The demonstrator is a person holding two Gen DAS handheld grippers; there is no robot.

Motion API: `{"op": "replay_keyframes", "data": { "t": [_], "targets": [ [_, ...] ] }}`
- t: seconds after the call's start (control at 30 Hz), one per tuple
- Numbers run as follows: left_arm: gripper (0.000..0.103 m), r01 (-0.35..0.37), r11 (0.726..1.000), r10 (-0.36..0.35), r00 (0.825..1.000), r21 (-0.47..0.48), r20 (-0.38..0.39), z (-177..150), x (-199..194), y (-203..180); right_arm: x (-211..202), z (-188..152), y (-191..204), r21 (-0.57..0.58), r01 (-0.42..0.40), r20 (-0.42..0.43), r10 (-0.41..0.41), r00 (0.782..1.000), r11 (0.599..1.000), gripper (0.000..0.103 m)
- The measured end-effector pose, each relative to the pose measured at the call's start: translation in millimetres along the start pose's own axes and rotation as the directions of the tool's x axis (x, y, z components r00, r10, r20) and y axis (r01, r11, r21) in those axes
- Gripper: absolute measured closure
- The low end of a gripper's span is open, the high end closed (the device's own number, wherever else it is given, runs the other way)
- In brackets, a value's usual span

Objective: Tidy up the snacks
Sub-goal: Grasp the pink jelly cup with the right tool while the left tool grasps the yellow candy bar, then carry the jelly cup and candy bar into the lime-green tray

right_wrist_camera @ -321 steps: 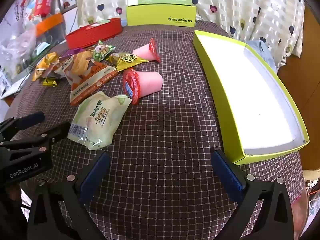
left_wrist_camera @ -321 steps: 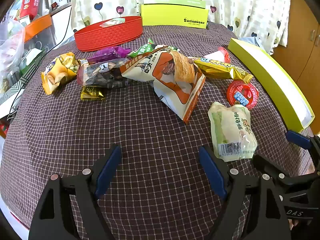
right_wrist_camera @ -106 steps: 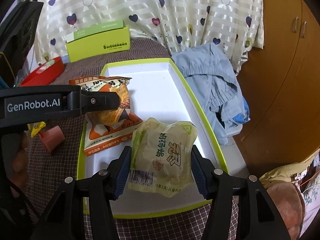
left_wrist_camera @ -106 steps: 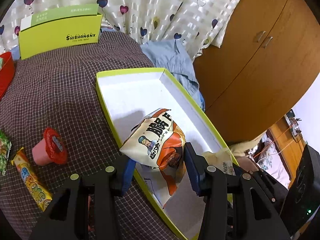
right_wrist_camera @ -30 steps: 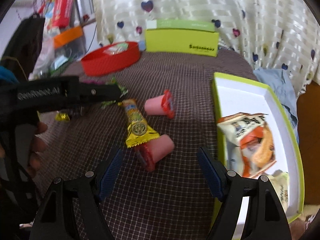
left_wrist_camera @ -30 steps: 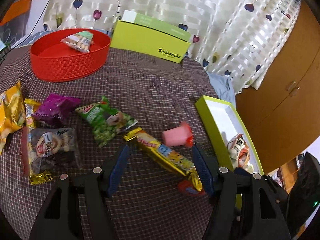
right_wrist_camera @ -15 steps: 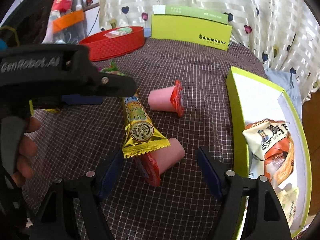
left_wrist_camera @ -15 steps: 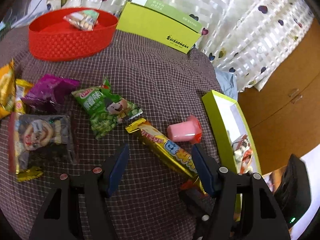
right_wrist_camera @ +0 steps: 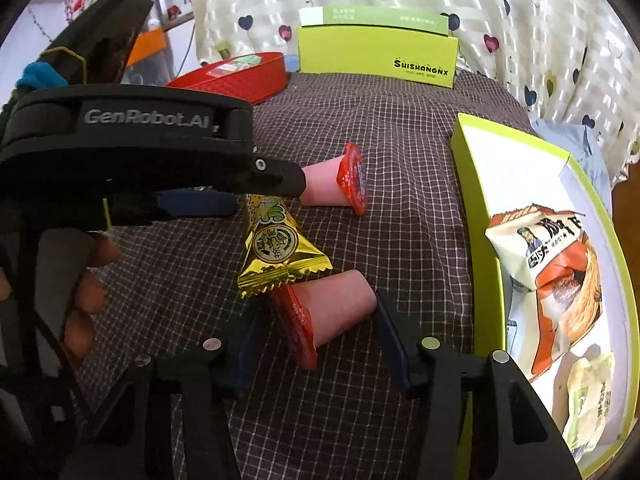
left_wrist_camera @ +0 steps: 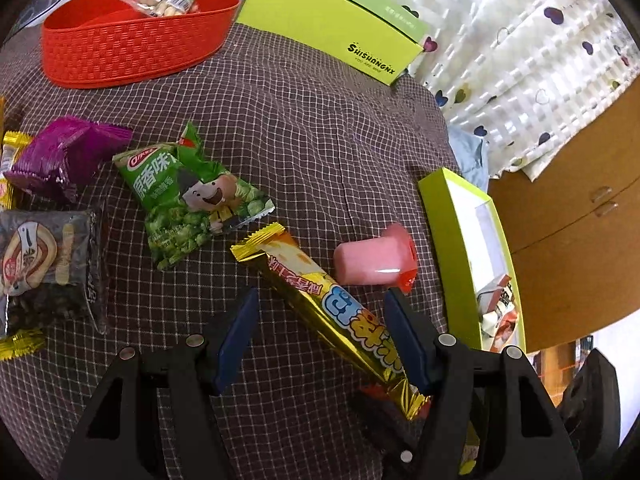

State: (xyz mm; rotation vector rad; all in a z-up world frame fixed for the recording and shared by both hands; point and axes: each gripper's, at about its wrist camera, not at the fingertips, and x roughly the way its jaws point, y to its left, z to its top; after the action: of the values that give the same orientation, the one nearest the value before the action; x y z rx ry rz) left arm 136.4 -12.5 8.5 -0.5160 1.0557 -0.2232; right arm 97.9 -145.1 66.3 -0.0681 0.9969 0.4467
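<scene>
In the right wrist view a pink jelly cup with a red lid lies on its side on the checked cloth. My right gripper straddles it. Its jaws are closing; the right pad is at the cup's base, and a small gap shows beside the lid. A gold snack bar lies slantwise between the wide-open fingers of my left gripper, untouched. Its tail overlaps the near cup's lid. A second jelly cup lies just beyond. The left gripper's black finger reaches in from the left.
A lime tray on the right holds an orange-white bag and a pale green bag. Left of the bar lie a green pea bag, a purple pack and a dark bag. Behind stand a red basket and a lime box.
My right gripper's jaws have narrowed around the near jelly cup and it has sunk closer. My left gripper has come down over the gold bar, still wide open.
</scene>
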Motion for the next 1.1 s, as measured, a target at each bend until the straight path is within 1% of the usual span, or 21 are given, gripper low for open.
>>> {"op": "replay_keyframes", "data": {
  "t": [0.2,0.3,0.33,0.4,0.47,0.53,0.63,0.73,0.83,0.9,1.0,1.1],
  "targets": [
    [0.038,-0.001,1.000,0.001,1.000,-0.014,-0.002,0.1,0.4,0.9,-5.1,-5.0,4.1,0.006,-0.007,0.007,0.007,1.000,1.000,0.051],
    [0.039,0.007,1.000,-0.007,1.000,-0.019,0.001,-0.9,-1.5,3.8,-8.7,-6.4,4.1,0.005,-0.009,0.013,0.009,1.000,1.000,0.055],
    [0.044,0.001,1.000,-0.001,1.000,-0.015,0.000,-1.3,-2.3,4.6,-9.8,-7.1,3.9,0.005,-0.010,0.014,0.010,1.000,1.000,0.057],
    [0.051,-0.010,1.000,0.010,1.000,-0.004,-0.007,-1.4,-2.9,5.5,-11.6,-8.9,4.3,0.006,-0.011,0.015,0.011,1.000,1.000,0.057],
    [0.054,-0.005,1.000,0.005,1.000,0.000,-0.011,-1.6,-3.7,7.0,-12.6,-10.0,4.2,0.006,-0.009,0.016,0.009,1.000,1.000,0.057],
    [0.061,-0.013,1.000,0.013,1.000,0.008,-0.012,-2.3,-4.6,7.6,-13.9,-11.7,4.1,0.007,-0.008,0.016,0.008,1.000,1.000,0.057],
    [0.062,-0.013,1.000,0.013,1.000,0.011,-0.013,-3.9,-6.3,9.0,-15.7,-12.9,4.1,0.010,-0.007,0.019,0.007,1.000,1.000,0.057],
    [0.065,-0.013,1.000,0.013,1.000,0.017,-0.009,-5.1,-9.5,10.0,-17.3,-12.7,2.8,0.016,-0.007,0.028,0.007,1.000,1.000,0.058],
    [0.075,-0.024,0.999,0.024,1.000,0.026,-0.002,-6.5,-13.2,13.2,-19.4,-12.9,2.4,0.019,-0.008,0.037,0.007,0.999,1.000,0.058],
    [0.075,-0.026,0.999,0.026,1.000,0.026,-0.001,-7.6,-15.9,15.8,-20.7,-13.0,2.5,0.020,-0.009,0.041,0.009,0.999,1.000,0.058],
    [0.079,-0.030,0.999,0.030,1.000,0.039,0.005,-9.0,-18.6,15.5,-22.9,-13.0,2.8,0.019,-0.008,0.048,0.008,0.999,1.000,0.058],
    [0.080,-0.035,0.998,0.035,0.999,0.049,0.007,-9.9,-19.0,13.3,-25.4,-12.4,1.6,0.024,-0.007,0.056,0.006,0.998,1.000,0.058]
  ]
}}
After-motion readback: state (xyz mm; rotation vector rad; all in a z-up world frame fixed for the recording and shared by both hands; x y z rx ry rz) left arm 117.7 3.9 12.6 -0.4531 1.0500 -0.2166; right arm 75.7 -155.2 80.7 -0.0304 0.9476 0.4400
